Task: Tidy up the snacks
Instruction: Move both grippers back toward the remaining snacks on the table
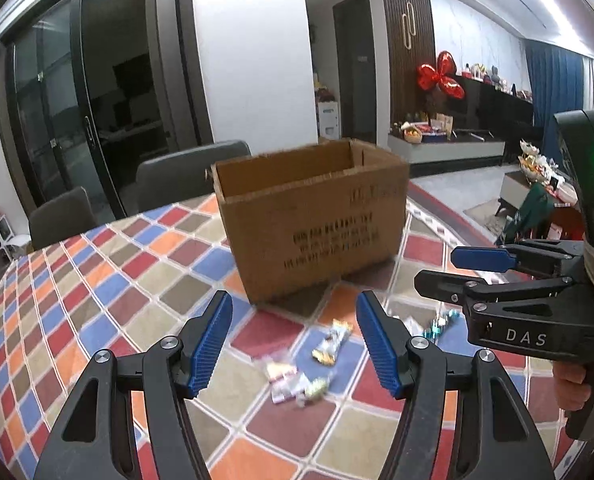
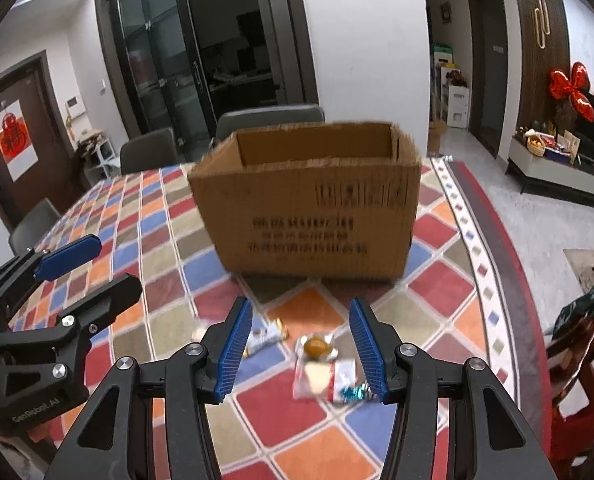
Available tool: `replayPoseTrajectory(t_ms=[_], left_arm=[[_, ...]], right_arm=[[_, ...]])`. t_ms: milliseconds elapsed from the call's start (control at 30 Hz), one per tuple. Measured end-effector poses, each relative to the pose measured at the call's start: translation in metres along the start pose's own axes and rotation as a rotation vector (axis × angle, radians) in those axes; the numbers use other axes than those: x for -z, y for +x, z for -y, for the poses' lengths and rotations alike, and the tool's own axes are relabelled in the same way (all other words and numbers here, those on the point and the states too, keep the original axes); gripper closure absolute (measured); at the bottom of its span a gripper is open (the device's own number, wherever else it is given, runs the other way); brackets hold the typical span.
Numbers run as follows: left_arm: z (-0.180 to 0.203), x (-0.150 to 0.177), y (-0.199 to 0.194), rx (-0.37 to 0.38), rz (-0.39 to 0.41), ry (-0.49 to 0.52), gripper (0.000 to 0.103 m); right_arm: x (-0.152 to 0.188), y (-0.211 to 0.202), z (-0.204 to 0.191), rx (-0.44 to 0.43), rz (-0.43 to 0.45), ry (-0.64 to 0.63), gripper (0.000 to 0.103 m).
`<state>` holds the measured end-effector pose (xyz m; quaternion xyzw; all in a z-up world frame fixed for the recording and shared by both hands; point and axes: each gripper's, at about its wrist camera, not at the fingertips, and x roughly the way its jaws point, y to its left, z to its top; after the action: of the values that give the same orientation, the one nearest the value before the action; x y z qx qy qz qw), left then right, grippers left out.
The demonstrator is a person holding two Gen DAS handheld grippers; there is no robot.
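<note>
An open-topped cardboard box stands on the checkered tablecloth. In front of it lie several small wrapped snacks: a gold and white packet, pale sachets, a clear packet with an amber sweet and a teal-wrapped candy. My left gripper hovers open above the left snacks, holding nothing. My right gripper hangs open over the right snacks, also holding nothing. The inside of the box is hidden.
Grey chairs stand behind the table's far edge. The table's rounded right edge drops to the floor. A low cabinet with clutter stands far right. A hand holds the right gripper's grip.
</note>
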<state>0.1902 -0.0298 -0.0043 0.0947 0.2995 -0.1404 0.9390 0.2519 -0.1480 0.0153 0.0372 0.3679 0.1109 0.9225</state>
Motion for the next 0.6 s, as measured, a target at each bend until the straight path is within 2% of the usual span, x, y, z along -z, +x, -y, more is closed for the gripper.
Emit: replayPoseTrajectory(t_ms=[333, 533, 600], left_arm=[[0.006, 0.051, 0.018, 0.024, -0.100, 0.002, 0.040], [0.000, 0.068, 0.042, 0.059, -0.174, -0.047, 0.040], [-0.002, 0.072, 0.053, 0.077, -0.201, -0.067, 0.044]], right_arm=[[0.047, 0.022, 0.002, -0.002, -0.096, 0.009, 0.051], [0.061, 0.036, 0.002, 0.010, -0.146, 0.006, 0.051], [0.062, 0.042, 0.002, 0.014, -0.156, 0.006, 0.051]])
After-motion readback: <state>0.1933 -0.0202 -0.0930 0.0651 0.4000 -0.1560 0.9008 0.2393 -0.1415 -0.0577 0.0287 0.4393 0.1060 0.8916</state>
